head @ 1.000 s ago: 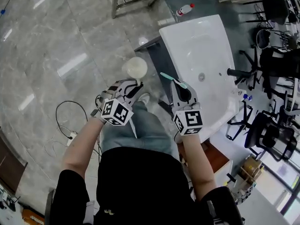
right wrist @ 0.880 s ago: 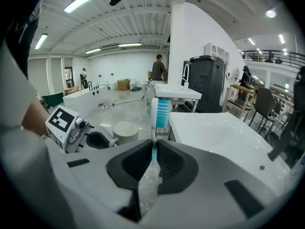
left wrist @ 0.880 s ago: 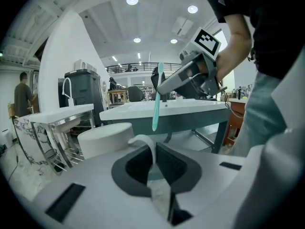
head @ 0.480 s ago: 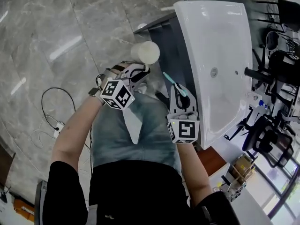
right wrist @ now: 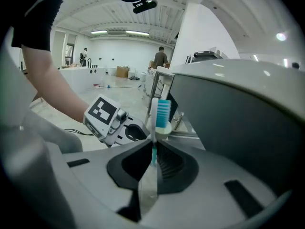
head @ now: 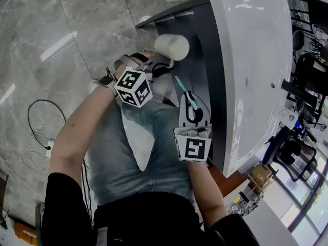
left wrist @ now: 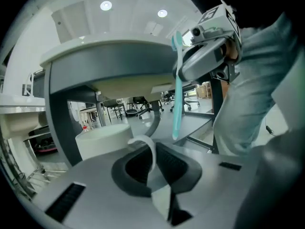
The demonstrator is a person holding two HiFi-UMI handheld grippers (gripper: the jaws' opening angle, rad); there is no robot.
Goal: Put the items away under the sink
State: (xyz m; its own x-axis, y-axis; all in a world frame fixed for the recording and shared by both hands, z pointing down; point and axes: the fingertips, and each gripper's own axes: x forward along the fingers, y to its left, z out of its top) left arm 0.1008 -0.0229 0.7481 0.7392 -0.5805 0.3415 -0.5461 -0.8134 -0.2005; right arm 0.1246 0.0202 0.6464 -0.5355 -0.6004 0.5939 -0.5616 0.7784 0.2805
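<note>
We judge this the delivery step: both items are in hand, level with the open space beneath the white sink (head: pixel 246 45), and neither is set down yet. Next we need to reach in past the dark stand (head: pixel 205 29) that bears the basin, find a firm surface there, and let go only once each piece rests steady. Our left gripper (head: pixel 160 64) is clamped on the thin handle of the white cup (head: pixel 171 46), whose body hangs just beyond the jaw tips, near the stand. Our right gripper (head: pixel 188 97) pinches the teal toothbrush (head: pixel 180 83) by its shaft, the brush head standing just past the jaw tips, beside the sink's front edge.
</note>
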